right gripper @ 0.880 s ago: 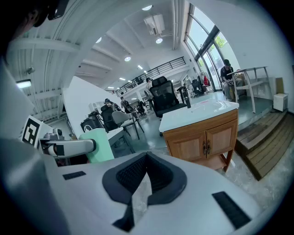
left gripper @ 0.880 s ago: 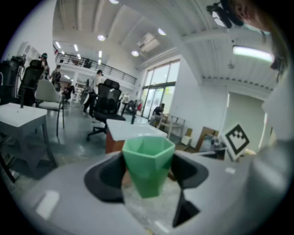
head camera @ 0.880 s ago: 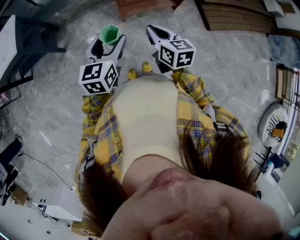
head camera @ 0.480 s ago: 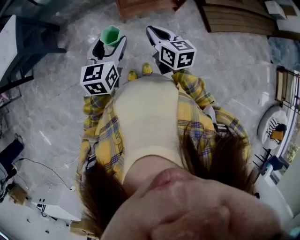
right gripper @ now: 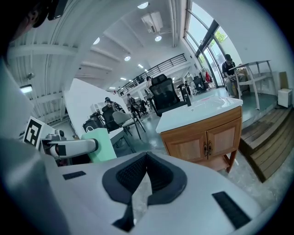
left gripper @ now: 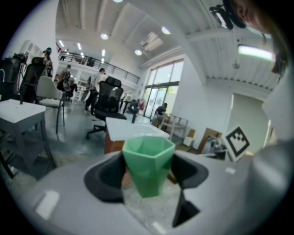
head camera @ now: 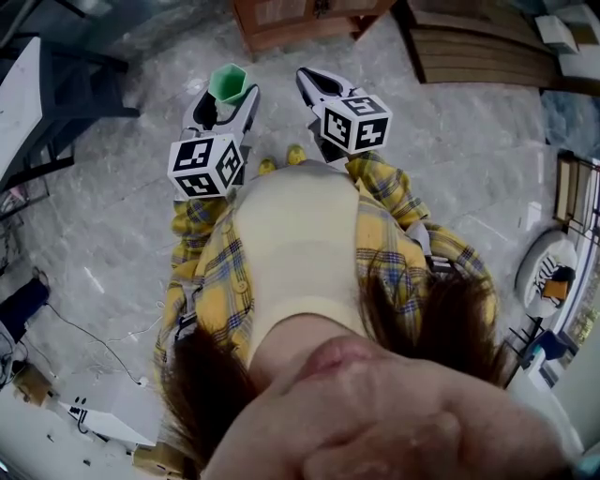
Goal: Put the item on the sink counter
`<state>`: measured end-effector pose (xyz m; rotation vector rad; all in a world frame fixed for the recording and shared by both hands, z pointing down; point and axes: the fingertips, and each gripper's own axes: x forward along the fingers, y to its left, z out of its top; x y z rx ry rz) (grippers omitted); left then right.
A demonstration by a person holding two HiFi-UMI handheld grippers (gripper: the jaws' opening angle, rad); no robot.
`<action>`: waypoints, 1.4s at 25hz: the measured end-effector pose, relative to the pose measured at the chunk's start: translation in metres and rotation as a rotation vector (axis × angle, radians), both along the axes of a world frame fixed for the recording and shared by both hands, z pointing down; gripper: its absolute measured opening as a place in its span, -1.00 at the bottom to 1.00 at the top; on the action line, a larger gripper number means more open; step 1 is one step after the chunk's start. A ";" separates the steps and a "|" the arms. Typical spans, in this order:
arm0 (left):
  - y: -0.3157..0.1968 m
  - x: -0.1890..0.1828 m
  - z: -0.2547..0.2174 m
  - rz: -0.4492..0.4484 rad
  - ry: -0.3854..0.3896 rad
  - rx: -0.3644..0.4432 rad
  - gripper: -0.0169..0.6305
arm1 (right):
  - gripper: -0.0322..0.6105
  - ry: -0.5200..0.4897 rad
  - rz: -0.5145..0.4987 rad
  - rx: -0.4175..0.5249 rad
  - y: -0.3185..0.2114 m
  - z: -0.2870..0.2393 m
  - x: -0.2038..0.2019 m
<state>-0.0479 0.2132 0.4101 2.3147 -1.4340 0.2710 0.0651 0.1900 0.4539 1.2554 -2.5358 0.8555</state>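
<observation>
A green faceted cup (left gripper: 148, 164) stands upright between the jaws of my left gripper (left gripper: 148, 173), whose dark pads press on its two sides. The head view shows the same cup (head camera: 228, 82) at the tip of the left gripper (head camera: 225, 99), above the grey floor. My right gripper (head camera: 314, 84) is level with it on the right, shut and empty, its pads (right gripper: 138, 170) meeting at the tips. The sink counter (right gripper: 202, 120), a wooden cabinet with a white top, stands ahead, and it also shows behind the cup (left gripper: 131, 129) and at the top edge (head camera: 300, 14).
A wooden step platform (right gripper: 268, 142) lies right of the cabinet. Office chairs (left gripper: 103, 108) and a grey desk (left gripper: 20, 114) stand to the left, with people further back. The person's yellow plaid shirt (head camera: 216, 281) fills the lower head view.
Both grippers and the cup have shifted slightly down and right in the head view. More of the wooden cabinet now shows at the top edge. The cup is still held.
</observation>
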 end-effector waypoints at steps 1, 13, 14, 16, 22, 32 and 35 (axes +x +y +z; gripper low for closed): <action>-0.003 0.002 0.001 0.000 -0.001 -0.002 0.02 | -0.86 -0.002 -0.002 -0.001 -0.003 0.001 0.002; -0.034 0.035 0.004 0.010 -0.057 -0.004 0.01 | -0.86 -0.021 -0.027 -0.009 -0.029 0.011 0.027; -0.036 0.035 0.005 0.010 -0.059 -0.006 0.02 | -0.86 -0.022 -0.025 -0.012 -0.030 0.012 0.028; -0.039 0.034 0.005 0.007 -0.062 -0.008 0.01 | -0.86 -0.023 -0.022 -0.015 -0.033 0.012 0.029; -0.053 0.035 0.005 0.020 -0.056 -0.004 0.02 | -0.86 -0.011 -0.010 -0.021 -0.044 0.014 0.028; -0.112 0.021 0.008 0.070 -0.043 0.022 0.02 | -0.86 0.037 0.016 0.000 -0.096 0.009 0.013; -0.133 0.012 0.007 0.087 -0.046 0.025 0.02 | -0.86 0.044 0.031 0.003 -0.118 0.007 0.005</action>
